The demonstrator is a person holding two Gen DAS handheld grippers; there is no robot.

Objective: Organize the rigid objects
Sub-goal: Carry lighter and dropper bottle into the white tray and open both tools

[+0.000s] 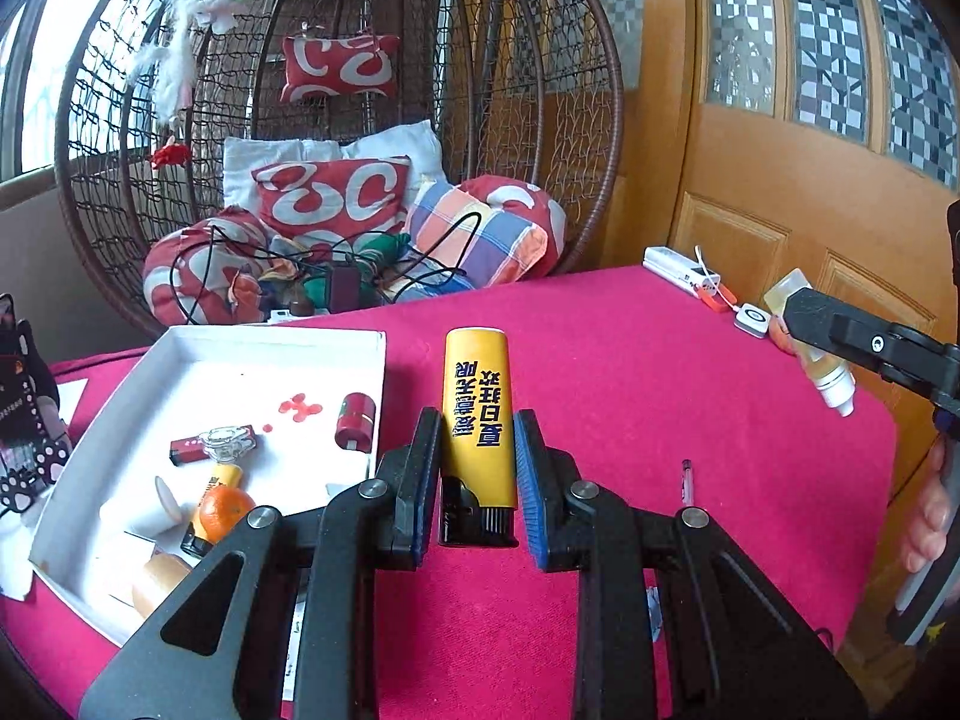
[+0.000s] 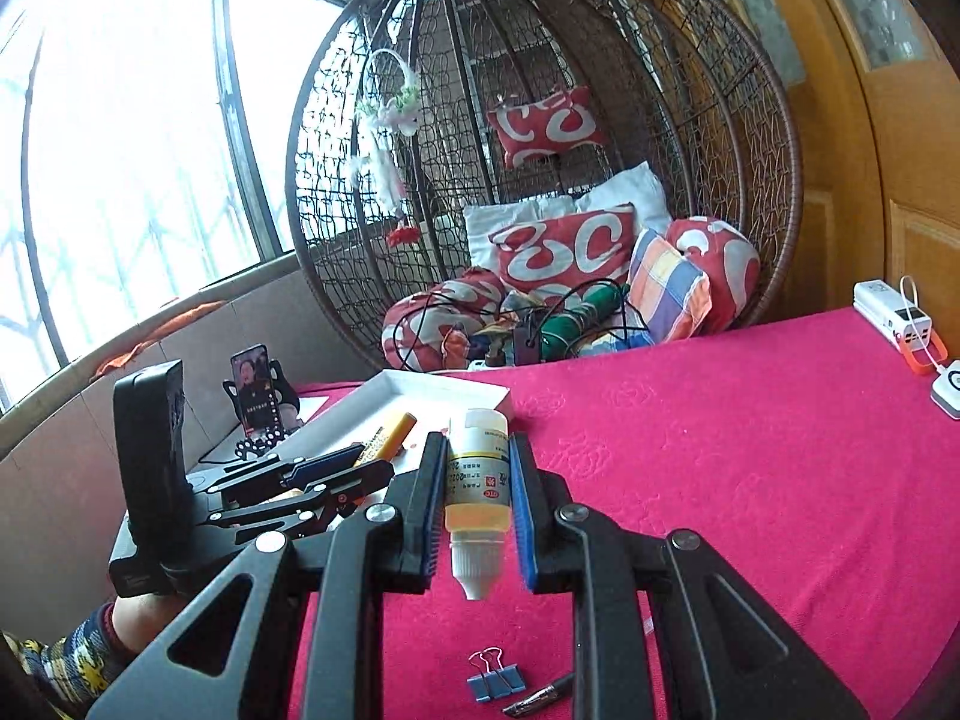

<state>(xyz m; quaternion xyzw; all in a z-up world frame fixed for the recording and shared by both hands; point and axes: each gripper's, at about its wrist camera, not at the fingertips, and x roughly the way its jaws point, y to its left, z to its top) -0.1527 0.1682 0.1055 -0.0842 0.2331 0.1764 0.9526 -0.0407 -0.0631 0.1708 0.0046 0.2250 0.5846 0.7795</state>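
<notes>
My left gripper is shut on a yellow lighter with dark blue print, held above the red tablecloth just right of the white tray. The tray holds a second yellow lighter, an orange, a small red box, a red cylinder and other small items. My right gripper is shut on a small bottle of yellowish liquid with its white tip toward me. It also shows at the right of the left wrist view. The left gripper and its lighter show in the right wrist view.
A blue binder clip and a dark pen piece lie on the cloth near me. A pen lies right of the left gripper. A white power bank and small white device sit at the far right edge. A phone stand stands left of the tray.
</notes>
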